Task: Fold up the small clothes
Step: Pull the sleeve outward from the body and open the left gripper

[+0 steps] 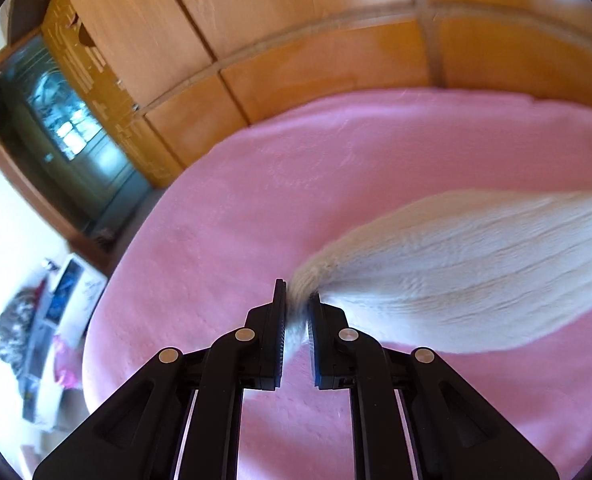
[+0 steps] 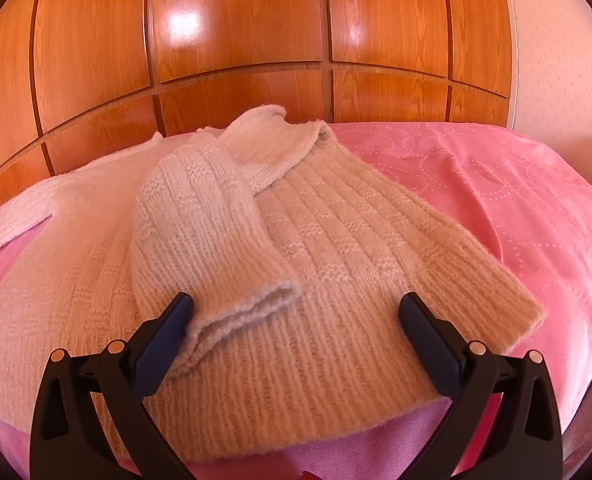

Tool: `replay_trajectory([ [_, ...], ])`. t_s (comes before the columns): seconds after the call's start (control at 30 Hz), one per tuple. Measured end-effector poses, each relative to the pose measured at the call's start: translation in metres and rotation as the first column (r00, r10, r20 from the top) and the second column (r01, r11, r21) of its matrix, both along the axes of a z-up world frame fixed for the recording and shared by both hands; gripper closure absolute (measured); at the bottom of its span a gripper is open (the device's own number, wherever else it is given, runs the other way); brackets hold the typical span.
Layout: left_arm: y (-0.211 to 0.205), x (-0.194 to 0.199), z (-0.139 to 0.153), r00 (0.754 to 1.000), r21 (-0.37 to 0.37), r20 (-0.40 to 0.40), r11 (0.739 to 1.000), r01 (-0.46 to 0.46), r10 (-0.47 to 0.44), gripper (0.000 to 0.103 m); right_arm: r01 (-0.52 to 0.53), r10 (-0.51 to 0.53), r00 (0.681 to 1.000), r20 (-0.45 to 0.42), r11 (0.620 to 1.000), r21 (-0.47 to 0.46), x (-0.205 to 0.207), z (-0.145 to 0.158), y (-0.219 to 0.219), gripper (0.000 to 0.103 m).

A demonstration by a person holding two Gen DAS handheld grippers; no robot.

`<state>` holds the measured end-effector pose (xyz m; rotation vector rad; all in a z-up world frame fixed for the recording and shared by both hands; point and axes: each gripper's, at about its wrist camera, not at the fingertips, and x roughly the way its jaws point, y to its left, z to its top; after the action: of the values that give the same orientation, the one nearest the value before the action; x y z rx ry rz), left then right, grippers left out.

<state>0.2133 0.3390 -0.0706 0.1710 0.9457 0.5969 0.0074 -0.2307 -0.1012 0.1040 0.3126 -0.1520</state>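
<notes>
A cream ribbed knit sweater lies spread on a pink bedspread. One sleeve is folded across its front, cuff toward me. My right gripper stands open just above the sweater's lower part, the folded cuff lying between its fingers and close to the left one. In the left wrist view my left gripper is shut on the end of the other sleeve, which stretches away to the right over the pink bedspread. This view is blurred.
A glossy wooden wardrobe runs along the far side of the bed. In the left wrist view a dark glass door and a cluttered low surface lie off the bed's left edge.
</notes>
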Motion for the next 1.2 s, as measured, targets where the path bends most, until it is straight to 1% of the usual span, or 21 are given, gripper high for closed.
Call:
replay_trajectory([
  [0.1,0.000,0.011,-0.021,0.997,0.025,-0.071,0.999,-0.027,0.028,0.094,0.000,0.000,1.000,0.002,1.000,0.000,0.000,0.000,0.000,0.002],
  [0.2,0.009,0.006,-0.030,0.994,0.023,-0.094,0.998,-0.060,0.062,0.079,0.000,0.000,1.000,0.004,1.000,0.000,0.000,0.000,0.000,0.002],
  [0.23,0.012,0.002,-0.027,0.994,0.012,-0.080,0.997,-0.078,0.078,0.067,0.000,0.000,1.000,0.005,1.000,-0.001,0.000,0.000,0.000,0.002],
  [0.27,0.015,-0.003,-0.023,0.993,0.003,-0.070,0.995,-0.097,0.097,0.045,0.000,0.000,1.000,0.007,1.000,-0.001,-0.001,0.000,0.000,0.002],
  [0.3,0.023,-0.011,-0.019,0.988,-0.008,-0.060,0.990,-0.142,0.141,0.033,0.001,-0.001,1.000,0.008,1.000,-0.001,-0.001,0.000,0.000,0.002],
  [0.33,0.032,-0.020,-0.015,0.982,-0.039,-0.047,0.982,-0.184,0.182,0.027,0.001,-0.001,1.000,0.009,1.000,-0.001,-0.001,0.000,0.000,0.002],
  [0.43,0.057,-0.058,-0.005,0.955,-0.173,0.012,0.941,-0.291,0.298,0.027,0.001,-0.001,1.000,0.009,1.000,0.001,-0.001,0.000,0.000,0.002],
  [0.5,0.063,-0.084,0.003,0.937,-0.260,0.081,0.914,-0.310,0.341,0.027,0.002,-0.002,1.000,0.010,1.000,-0.001,-0.001,0.000,0.000,0.002],
  [0.53,0.059,-0.100,0.010,0.932,-0.305,0.139,0.910,-0.281,0.334,0.027,0.003,-0.003,1.000,0.010,1.000,-0.002,-0.001,0.000,0.000,0.002],
  [0.57,0.050,-0.111,0.016,0.930,-0.321,0.187,0.915,-0.246,0.316,0.027,0.003,-0.002,1.000,0.011,1.000,-0.001,-0.001,0.000,0.000,0.002],
  [0.67,0.005,-0.128,0.028,0.946,-0.320,0.253,0.940,-0.115,0.202,0.027,0.002,-0.002,1.000,0.012,1.000,-0.001,-0.001,0.000,0.000,0.002],
  [0.7,-0.010,-0.132,0.030,0.951,-0.327,0.264,0.943,-0.070,0.162,0.027,0.002,-0.002,1.000,0.011,1.000,-0.001,-0.001,0.000,0.000,0.002],
  [0.73,-0.029,-0.134,0.031,0.955,-0.338,0.276,0.941,-0.013,0.113,0.027,0.001,-0.001,1.000,0.012,1.000,-0.001,-0.001,0.000,0.000,0.002],
  [0.8,-0.065,-0.137,0.033,0.953,-0.371,0.302,0.925,0.088,0.030,0.027,-0.001,0.001,1.000,0.012,1.000,0.002,-0.001,0.000,-0.001,0.002],
  [0.87,-0.109,-0.139,0.031,0.944,-0.413,0.325,0.888,0.199,-0.060,0.027,0.000,0.000,1.000,0.014,1.000,0.002,-0.001,0.000,0.000,0.002],
  [0.93,-0.149,-0.138,0.033,0.934,-0.447,0.336,0.852,0.272,-0.122,0.027,-0.001,0.001,1.000,0.014,1.000,0.001,-0.001,0.000,0.001,0.002],
  [0.97,-0.172,-0.139,0.032,0.922,-0.468,0.351,0.821,0.326,-0.166,0.027,-0.001,0.001,1.000,0.014,1.000,0.002,-0.001,0.001,0.001,0.002],
  [1.0,-0.191,-0.141,0.031,0.912,-0.478,0.358,0.800,0.362,-0.199,0.027,-0.002,0.001,1.000,0.014,1.000,0.002,0.000,0.001,0.002,0.002],
  [1.03,-0.202,-0.137,0.028,0.907,-0.483,0.358,0.786,0.385,-0.223,0.027,-0.002,0.002,1.000,0.014,1.000,0.003,0.000,0.001,0.002,0.002],
  [1.07,-0.223,-0.137,0.024,0.897,-0.491,0.354,0.764,0.419,-0.265,0.027,-0.002,0.002,1.000,0.014,1.000,0.003,0.000,0.001,0.001,0.002],
  [1.2,-0.267,-0.133,0.005,0.873,-0.509,0.335,0.712,0.484,-0.354,0.027,-0.008,0.008,1.000,0.009,1.000,0.006,0.000,0.001,0.001,0.002],
])
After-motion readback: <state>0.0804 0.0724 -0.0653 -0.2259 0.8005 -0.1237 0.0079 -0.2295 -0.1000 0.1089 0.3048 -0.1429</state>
